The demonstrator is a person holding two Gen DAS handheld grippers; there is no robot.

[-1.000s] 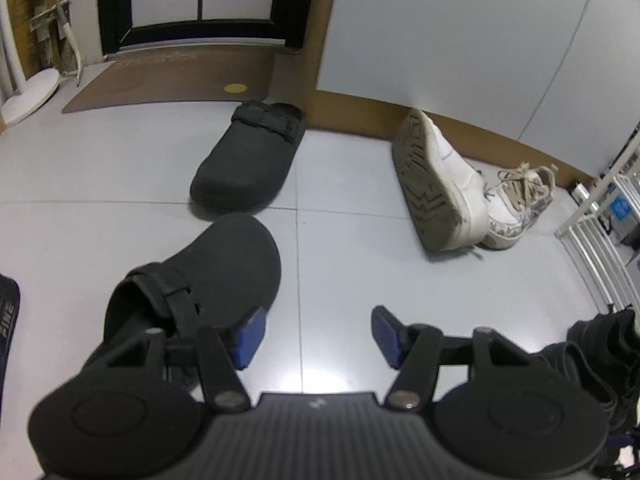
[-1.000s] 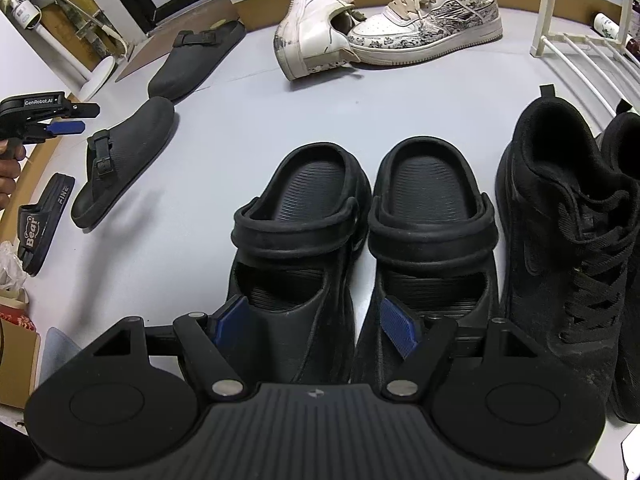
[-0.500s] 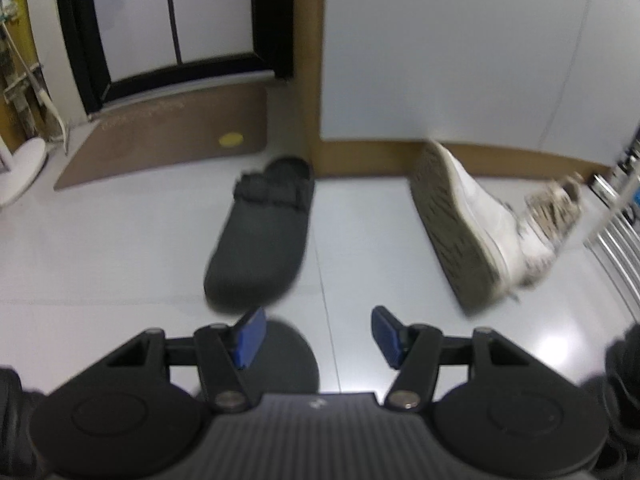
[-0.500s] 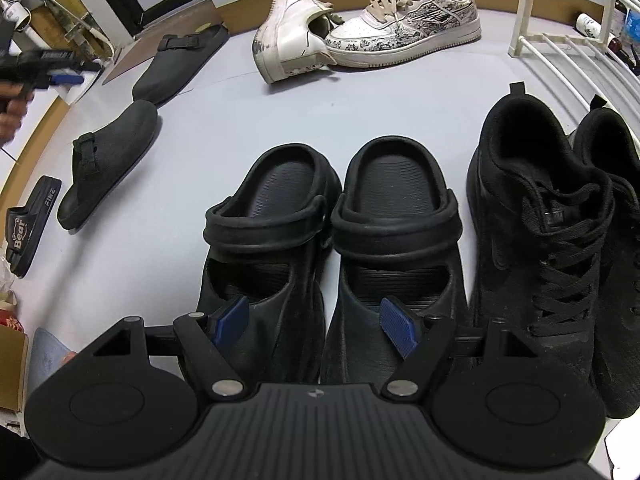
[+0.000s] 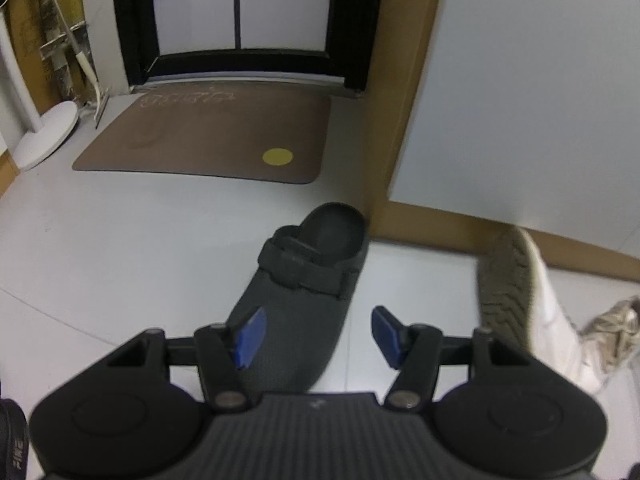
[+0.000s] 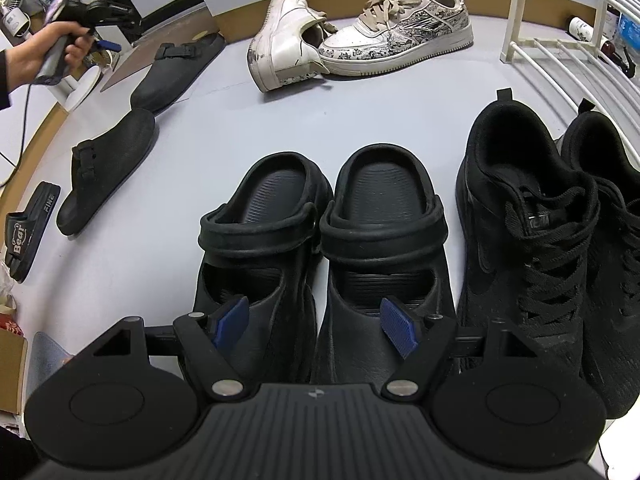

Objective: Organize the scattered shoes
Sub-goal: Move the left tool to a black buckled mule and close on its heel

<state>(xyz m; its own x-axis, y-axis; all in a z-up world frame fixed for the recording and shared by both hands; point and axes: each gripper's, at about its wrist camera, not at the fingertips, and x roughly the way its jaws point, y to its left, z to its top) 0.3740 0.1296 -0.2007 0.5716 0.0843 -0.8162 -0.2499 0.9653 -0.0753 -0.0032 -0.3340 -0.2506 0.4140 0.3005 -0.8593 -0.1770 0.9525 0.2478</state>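
Fingers (image 5: 316, 336) apart — over clog (image 5: 304, 300).

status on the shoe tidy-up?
Done: black clogs paired, beside the black sneakers. In hand: nothing; the open left gripper hovers over a grey felt clog, right gripper open too. Left: both felt clogs, white sneakers, slide sandal.
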